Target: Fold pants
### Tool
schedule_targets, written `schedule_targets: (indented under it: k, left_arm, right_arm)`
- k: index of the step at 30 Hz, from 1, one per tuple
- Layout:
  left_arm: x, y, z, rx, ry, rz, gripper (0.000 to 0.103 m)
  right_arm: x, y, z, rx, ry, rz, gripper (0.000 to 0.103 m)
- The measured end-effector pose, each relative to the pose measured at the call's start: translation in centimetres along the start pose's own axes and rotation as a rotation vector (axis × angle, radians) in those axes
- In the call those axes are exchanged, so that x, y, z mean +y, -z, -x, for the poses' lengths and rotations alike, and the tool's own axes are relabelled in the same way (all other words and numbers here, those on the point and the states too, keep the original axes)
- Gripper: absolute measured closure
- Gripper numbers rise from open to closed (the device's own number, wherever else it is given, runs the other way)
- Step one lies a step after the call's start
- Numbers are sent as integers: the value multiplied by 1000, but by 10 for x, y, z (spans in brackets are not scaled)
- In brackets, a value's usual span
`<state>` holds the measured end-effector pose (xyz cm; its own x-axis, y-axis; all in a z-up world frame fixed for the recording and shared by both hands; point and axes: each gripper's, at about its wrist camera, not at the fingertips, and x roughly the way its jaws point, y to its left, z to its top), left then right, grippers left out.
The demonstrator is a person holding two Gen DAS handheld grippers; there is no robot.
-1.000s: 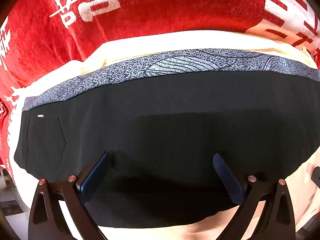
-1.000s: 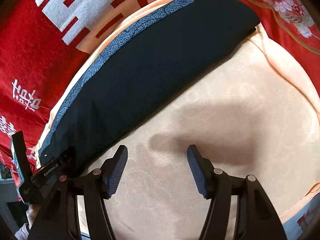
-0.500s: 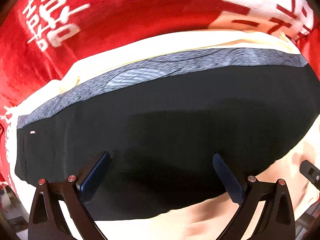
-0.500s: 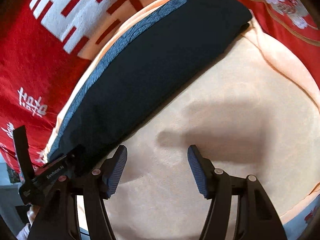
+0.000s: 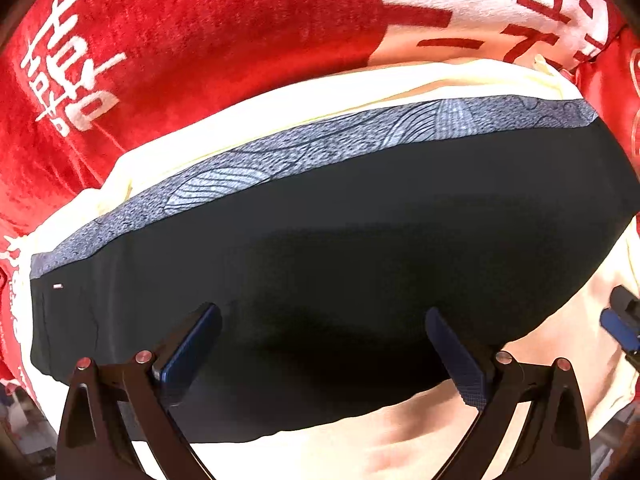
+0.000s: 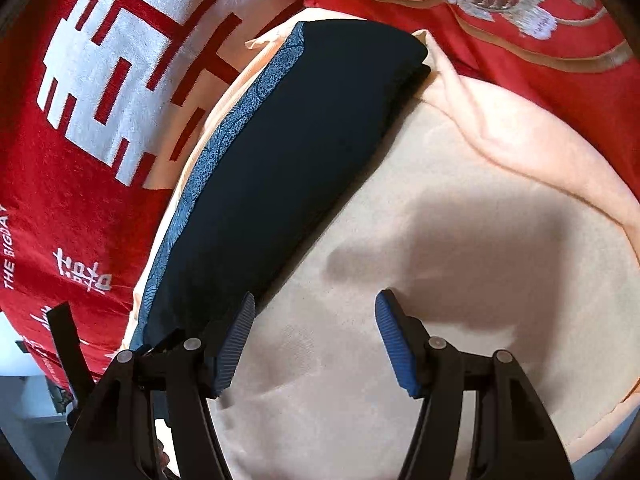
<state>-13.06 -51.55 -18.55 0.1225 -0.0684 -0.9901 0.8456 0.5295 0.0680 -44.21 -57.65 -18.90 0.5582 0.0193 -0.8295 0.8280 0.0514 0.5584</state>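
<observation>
The work surface was a red blanket (image 5: pixel 224 40) with white characters, partly covered by a cream cloth (image 6: pixel 460 280). The pants (image 5: pixel 340 248), black with a grey patterned waistband (image 5: pixel 280 164), lay folded into a flat oblong on the cream cloth, waistband along the far edge in the left wrist view. The left gripper (image 5: pixel 320 354) hung directly over the black fabric, jaws wide apart, nothing between them. The right gripper (image 6: pixel 314 336) stood over bare cream cloth just beside the near long edge of the pants, jaws apart and empty, its left finger (image 6: pixel 234 340) close to that edge; contact could not be determined
</observation>
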Motion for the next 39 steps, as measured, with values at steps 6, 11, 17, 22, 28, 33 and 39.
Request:
schedule_targets:
  k: [6, 11, 17, 22, 28, 33, 39]
  left_arm:
    - [-14, -19, 1, -14, 27, 8, 0]
    - [-27, -27, -11, -4, 25, 48, 0]
    - [-27, -24, -28, 24, 64, 115, 0]
    - [-31, -23, -27, 15, 44, 103, 0]
    - [-20, -2, -23, 11, 48, 109, 0]
    - [-25, 2, -22, 4, 32, 96, 0]
    - [-31, 2, -19, 7, 20, 88, 0]
  right_arm:
    - [-4, -9, 3, -23, -33, -33, 36]
    - [0, -19, 6, -78, -53, -23, 36]
    - [0, -41, 10, -135, 27, -16, 36]
    - [-21, -70, 10, -159, 68, -139, 61]
    - [5, -81, 15, -213, 163, 33, 84]
    - [42, -71, 14, -246, 256, 303, 84]
    - [-9, -79, 15, -181, 139, 42, 74]
